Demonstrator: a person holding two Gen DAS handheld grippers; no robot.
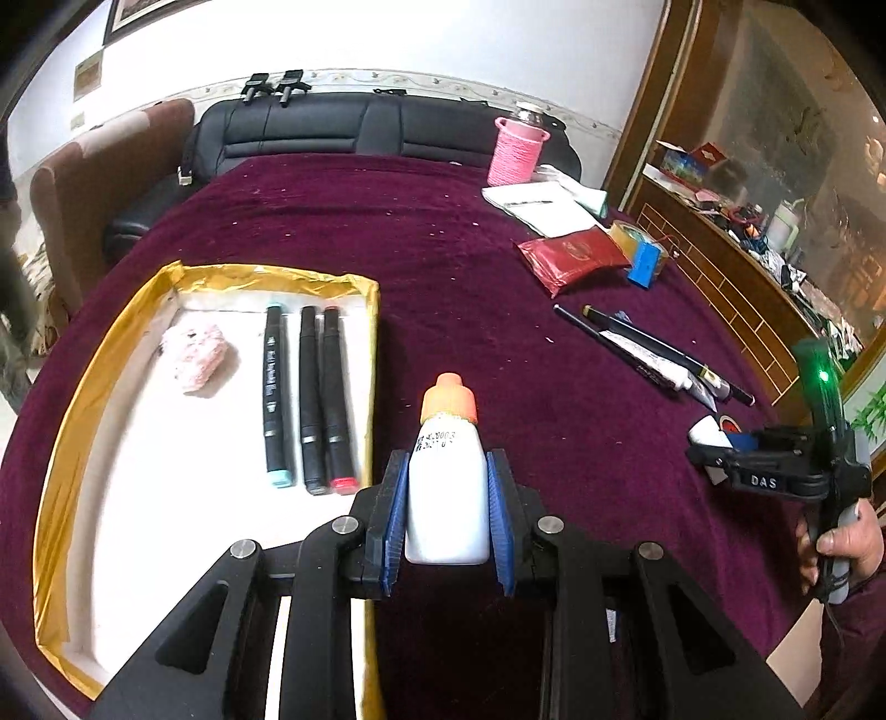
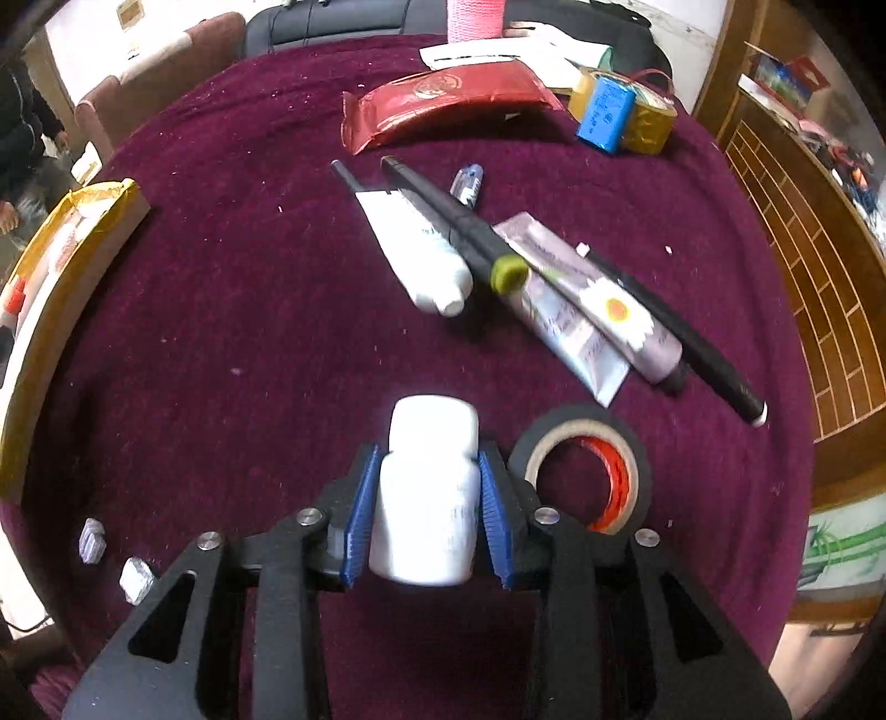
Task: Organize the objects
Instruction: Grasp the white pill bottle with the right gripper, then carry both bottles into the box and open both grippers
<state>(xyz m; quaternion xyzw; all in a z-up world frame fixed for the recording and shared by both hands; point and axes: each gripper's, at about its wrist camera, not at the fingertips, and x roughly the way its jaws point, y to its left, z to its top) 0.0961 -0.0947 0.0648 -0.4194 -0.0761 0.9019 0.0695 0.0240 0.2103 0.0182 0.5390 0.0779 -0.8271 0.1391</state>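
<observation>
Now the left hand-held gripper (image 1: 447, 498) clamps a small white bottle with an orange cap (image 1: 447, 476) upright, just right of the gold-edged tray (image 1: 372, 343) near the table's left edge, its long axis pointing forward. The right hand-held gripper (image 2: 423, 498) brackets a white pill bottle (image 2: 426, 493); grip uncertain.

a home living room: a round table (image 1: 443, 232) under a maroon cloth, a black sofa (image 1: 354, 130) and brown armchair (image 1: 94, 166) against the wall, a framed picture (image 1: 138, 16), a cluttered wooden cabinet (image 1: 764, 210).
</observation>
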